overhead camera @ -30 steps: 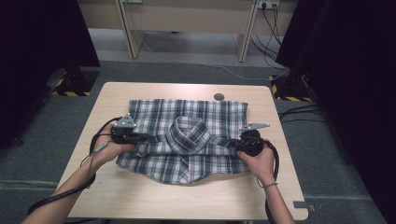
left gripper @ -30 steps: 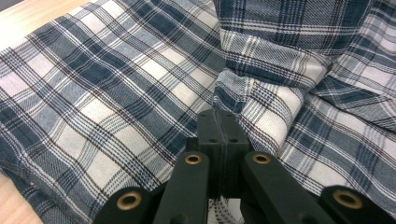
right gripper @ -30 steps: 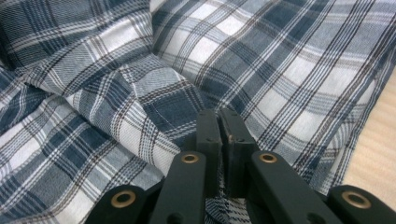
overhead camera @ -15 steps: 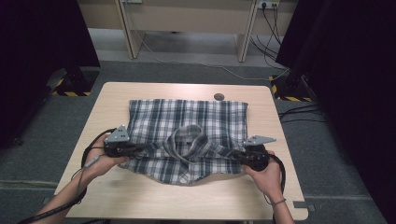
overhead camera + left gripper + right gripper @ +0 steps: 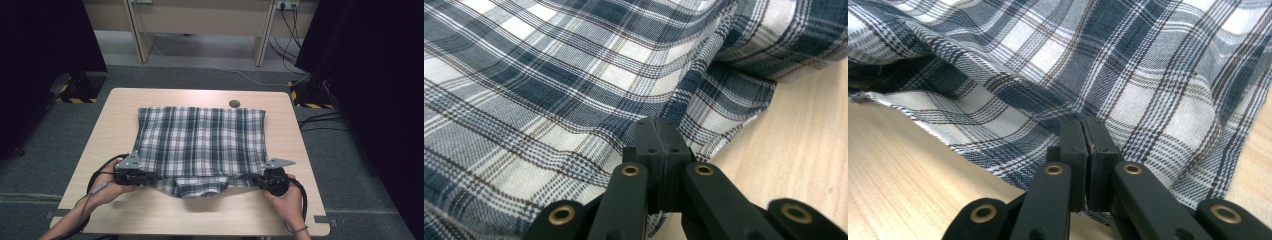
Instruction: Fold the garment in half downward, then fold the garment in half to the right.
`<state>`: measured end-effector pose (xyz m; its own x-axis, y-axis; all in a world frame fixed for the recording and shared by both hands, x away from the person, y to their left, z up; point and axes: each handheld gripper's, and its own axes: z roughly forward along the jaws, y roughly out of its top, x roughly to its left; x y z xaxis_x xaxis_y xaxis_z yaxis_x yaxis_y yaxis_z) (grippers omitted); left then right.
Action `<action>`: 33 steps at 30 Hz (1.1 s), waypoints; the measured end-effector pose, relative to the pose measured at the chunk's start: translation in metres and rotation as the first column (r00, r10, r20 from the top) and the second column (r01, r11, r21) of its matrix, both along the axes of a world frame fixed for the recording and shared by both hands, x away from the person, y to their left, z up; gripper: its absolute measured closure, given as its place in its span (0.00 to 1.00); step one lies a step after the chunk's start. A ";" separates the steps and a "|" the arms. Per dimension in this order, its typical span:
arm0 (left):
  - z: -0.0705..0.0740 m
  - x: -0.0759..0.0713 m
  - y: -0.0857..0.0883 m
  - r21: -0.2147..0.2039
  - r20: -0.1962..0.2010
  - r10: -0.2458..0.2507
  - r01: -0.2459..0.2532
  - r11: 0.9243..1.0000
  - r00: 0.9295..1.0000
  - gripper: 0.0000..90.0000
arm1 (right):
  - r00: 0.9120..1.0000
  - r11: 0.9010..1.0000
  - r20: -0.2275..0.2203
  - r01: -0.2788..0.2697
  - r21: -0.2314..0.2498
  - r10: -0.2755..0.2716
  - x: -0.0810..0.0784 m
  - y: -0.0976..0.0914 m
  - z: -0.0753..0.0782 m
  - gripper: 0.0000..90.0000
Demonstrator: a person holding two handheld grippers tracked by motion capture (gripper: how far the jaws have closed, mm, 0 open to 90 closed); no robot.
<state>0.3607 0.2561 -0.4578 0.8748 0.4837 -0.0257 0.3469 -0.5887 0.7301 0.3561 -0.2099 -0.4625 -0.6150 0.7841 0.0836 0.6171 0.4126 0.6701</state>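
A blue and white plaid shirt (image 5: pixel 200 137) lies flat and folded on the wooden table (image 5: pixel 150 215). A small flap of it sticks out at the near edge. My left gripper (image 5: pixel 149 178) is shut on the shirt's near left corner, and in the left gripper view its jaws (image 5: pixel 656 122) pinch a fold of the cloth (image 5: pixel 549 90). My right gripper (image 5: pixel 253 178) is shut on the near right corner, where its closed jaws (image 5: pixel 1082 122) hold the fabric's edge (image 5: pixel 1148 90). Both grippers sit low over the table, each held in a hand.
A round cable hole (image 5: pixel 234 103) sits in the table's far edge behind the shirt. Bare wood runs along the near edge (image 5: pixel 210 220) and both sides. Dark stands and floor cables (image 5: pixel 320 117) flank the table.
Both grippers have come toward the near edge and lower, drawing the shirt's upper layer with them. The collar that showed in the middle is now covered, and the cloth lies flat.
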 end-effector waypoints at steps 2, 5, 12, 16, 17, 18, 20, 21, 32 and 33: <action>-0.001 -0.001 -0.003 0.002 -0.002 -0.011 0.011 1.000 1.000 0.99 | 1.000 1.000 0.001 0.007 -0.003 -0.007 -0.002 -0.002 -0.001 1.00; -0.001 -0.004 -0.006 0.000 -0.004 -0.021 0.021 1.000 1.000 0.99 | 1.000 1.000 0.001 0.014 -0.002 -0.014 -0.006 -0.006 -0.001 1.00; 0.000 -0.009 -0.004 -0.031 0.019 -0.004 0.005 1.000 1.000 0.92 | 1.000 0.999 0.010 0.020 0.040 -0.021 -0.014 -0.011 0.000 0.81; 0.011 -0.010 0.006 -0.124 0.034 0.076 -0.072 0.990 0.997 0.48 | 0.996 0.989 0.039 0.070 0.130 -0.075 -0.014 -0.019 0.011 0.54; 0.014 -0.009 0.010 -0.150 0.033 0.106 -0.100 0.984 0.994 0.41 | 0.994 0.984 0.050 0.090 0.151 -0.098 -0.014 -0.023 0.014 0.52; 0.018 -0.008 0.014 -0.165 0.032 0.134 -0.127 0.978 0.991 0.36 | 0.990 0.980 0.063 0.111 0.167 -0.123 -0.012 -0.027 0.017 0.50; 0.023 -0.003 0.021 -0.195 0.033 0.188 -0.178 0.965 0.982 0.30 | 0.981 0.970 0.079 0.159 0.185 -0.176 -0.007 -0.034 0.023 0.48; 0.025 0.002 0.024 -0.206 0.032 0.220 -0.209 0.956 0.975 0.29 | 0.976 0.964 0.084 0.183 0.191 -0.202 -0.004 -0.038 0.025 0.47; 0.025 0.036 0.046 -0.208 0.015 0.400 -0.388 0.898 0.916 0.26 | 0.945 0.934 0.091 0.292 0.204 -0.315 0.014 -0.048 0.028 0.44; 0.024 0.037 0.048 -0.205 0.014 0.407 -0.396 0.895 0.913 0.26 | 0.945 0.935 0.090 0.291 0.202 -0.314 0.015 -0.048 0.028 0.44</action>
